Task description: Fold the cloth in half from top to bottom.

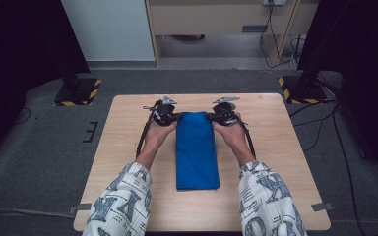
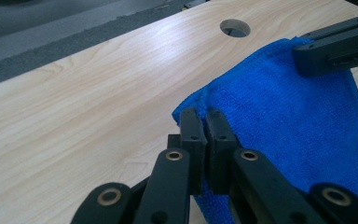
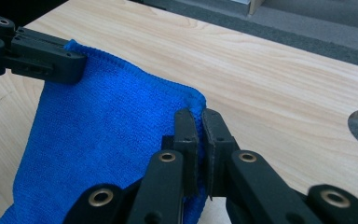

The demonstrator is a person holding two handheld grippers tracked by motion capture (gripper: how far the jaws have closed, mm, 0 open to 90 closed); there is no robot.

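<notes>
Counter (image 1: 128, 162): pale wood, one blue cloth (image 1: 197, 152) lying folded lengthwise at centre. I had the left gripper (image 2: 204, 122) and right gripper (image 3: 199, 122) each clamped on a far corner. Risk: uneven lifting could pull one thin corner free.

We see the high view evenly lit over the wooden table (image 1: 275, 162), while the room's left and right edges fall into near-black shadow — the picture is soft and low in detail. In the gripper views the blue cloth (image 2: 289, 126) reads saturated and fairly sharp, with a mild sheen on the wood — the near black linkages blur slightly.
</notes>
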